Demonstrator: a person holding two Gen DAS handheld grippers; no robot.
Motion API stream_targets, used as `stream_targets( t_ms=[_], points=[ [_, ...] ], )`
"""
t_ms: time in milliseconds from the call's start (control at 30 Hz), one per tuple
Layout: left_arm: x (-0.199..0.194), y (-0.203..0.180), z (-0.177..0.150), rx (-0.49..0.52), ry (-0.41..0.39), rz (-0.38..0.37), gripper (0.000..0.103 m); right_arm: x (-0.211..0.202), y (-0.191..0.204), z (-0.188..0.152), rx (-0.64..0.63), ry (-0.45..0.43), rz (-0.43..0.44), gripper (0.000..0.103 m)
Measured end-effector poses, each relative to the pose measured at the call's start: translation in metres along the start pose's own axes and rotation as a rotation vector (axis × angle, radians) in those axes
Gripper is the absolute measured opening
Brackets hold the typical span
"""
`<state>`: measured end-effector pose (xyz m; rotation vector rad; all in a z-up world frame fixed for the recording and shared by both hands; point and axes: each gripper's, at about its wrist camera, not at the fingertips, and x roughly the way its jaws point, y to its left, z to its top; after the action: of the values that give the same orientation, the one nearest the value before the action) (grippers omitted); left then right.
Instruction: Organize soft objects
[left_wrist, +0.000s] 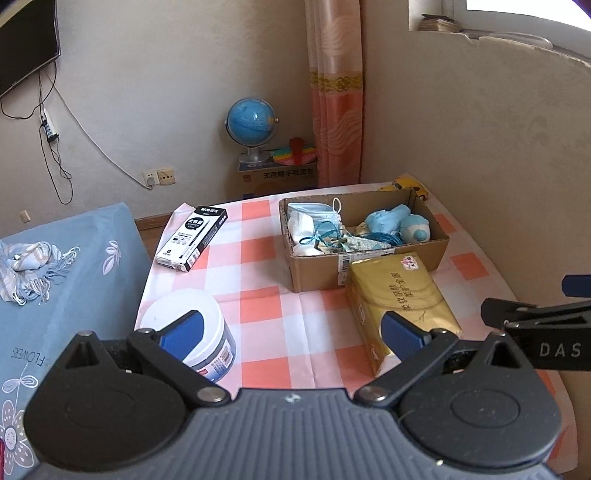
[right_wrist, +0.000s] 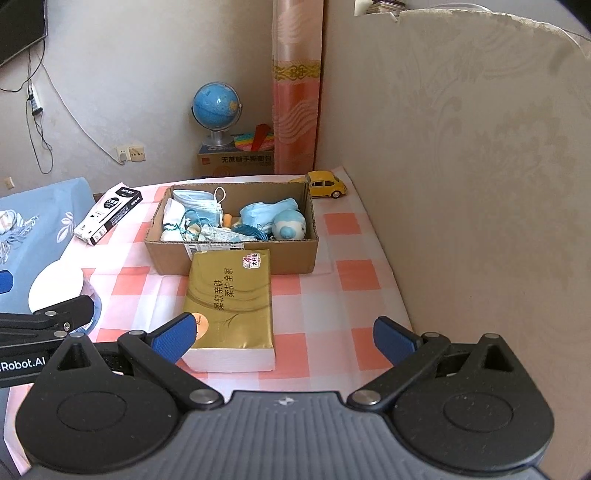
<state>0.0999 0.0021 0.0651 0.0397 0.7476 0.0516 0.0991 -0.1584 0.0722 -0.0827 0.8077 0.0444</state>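
A cardboard box (left_wrist: 369, 271) (right_wrist: 236, 254) stands on the checked tablecloth and holds face masks (right_wrist: 199, 206), blue cloth (right_wrist: 266, 214), a blue plush toy (right_wrist: 290, 227) and cords. A gold tissue pack (left_wrist: 402, 306) (right_wrist: 232, 306) lies in front of the box. My left gripper (left_wrist: 291, 332) is open and empty, above the cloth between a white tub and the tissue pack. My right gripper (right_wrist: 284, 338) is open and empty, just before the pack's near end. A pale blue scarf (left_wrist: 29, 266) lies on the bed at left.
A white tub (left_wrist: 192, 332) and a black pen box (left_wrist: 192, 238) sit left of the cardboard box. A yellow toy car (right_wrist: 327, 184) stands behind it. A padded headboard (right_wrist: 480, 184) walls the right side. A globe (left_wrist: 251, 125) stands on a carton beyond the table.
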Motion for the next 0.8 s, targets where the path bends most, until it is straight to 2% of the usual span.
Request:
stream_targets(
  t_ms=[800],
  points=[
    [-0.0010,-0.0019,0.0004,-0.002,0.000,-0.003,0.102,-0.0030,-0.0037,0.0012,0.008,-0.011,-0.001,0.103]
  ],
)
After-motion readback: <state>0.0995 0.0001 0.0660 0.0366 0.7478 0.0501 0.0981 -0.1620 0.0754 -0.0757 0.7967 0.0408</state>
